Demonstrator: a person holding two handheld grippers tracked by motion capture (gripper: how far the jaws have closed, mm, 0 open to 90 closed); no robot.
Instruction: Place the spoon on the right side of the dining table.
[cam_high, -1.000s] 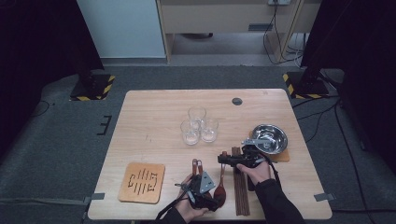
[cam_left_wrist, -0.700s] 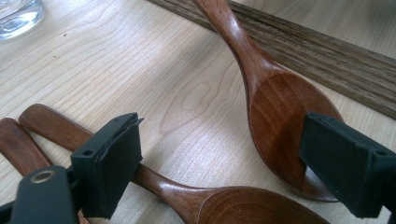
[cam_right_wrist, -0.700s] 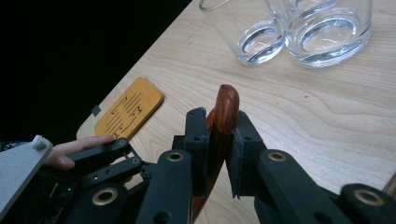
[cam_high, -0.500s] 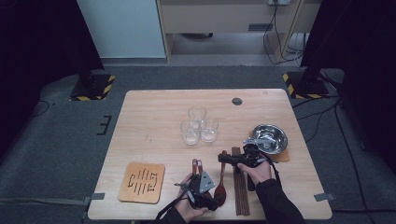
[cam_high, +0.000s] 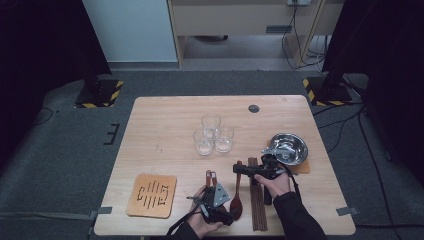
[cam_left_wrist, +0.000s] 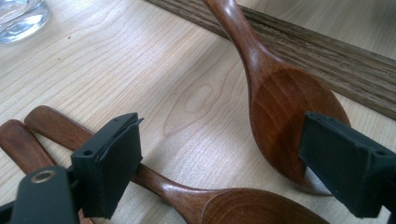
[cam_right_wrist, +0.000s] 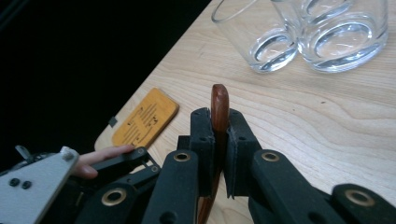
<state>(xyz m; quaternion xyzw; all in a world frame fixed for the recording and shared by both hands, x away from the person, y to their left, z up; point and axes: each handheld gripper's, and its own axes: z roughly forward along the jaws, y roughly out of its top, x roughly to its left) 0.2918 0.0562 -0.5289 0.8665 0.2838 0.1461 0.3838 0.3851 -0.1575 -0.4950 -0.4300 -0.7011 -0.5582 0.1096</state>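
- Dark reddish wood marks the work in hand: wooden spoons lie along the near edge of the surface (cam_high: 160, 125), and the right gripper (cam_right_wrist: 219, 140) has its jaws pressed together on the handle of one spoon (cam_right_wrist: 219, 105), having just finished closing on it.
- That gripped spoon (cam_high: 237, 192) looks to lie flat yet, bowl toward the person, so I judge the grasp made and the lift and placing left to do.
- The left gripper (cam_left_wrist: 233, 163) hovers with jaws apart over a second spoon (cam_left_wrist: 187, 193), holding nothing; a third handle (cam_left_wrist: 18, 144) lies just beside it.
- Right of the spoons lies a bundle of dark sticks (cam_high: 257, 200) (chopsticks, likely), untouched.
- Farther off stand three glasses (cam_high: 212, 134) touching one another, a steel bowl (cam_high: 289, 148) on a mat, and a wooden coaster (cam_high: 152, 195) at the near left corner.
- Hard to tell: where the spoon should go, and what sits inside the bowl. The second spoon's bowl is cut off by the frame.
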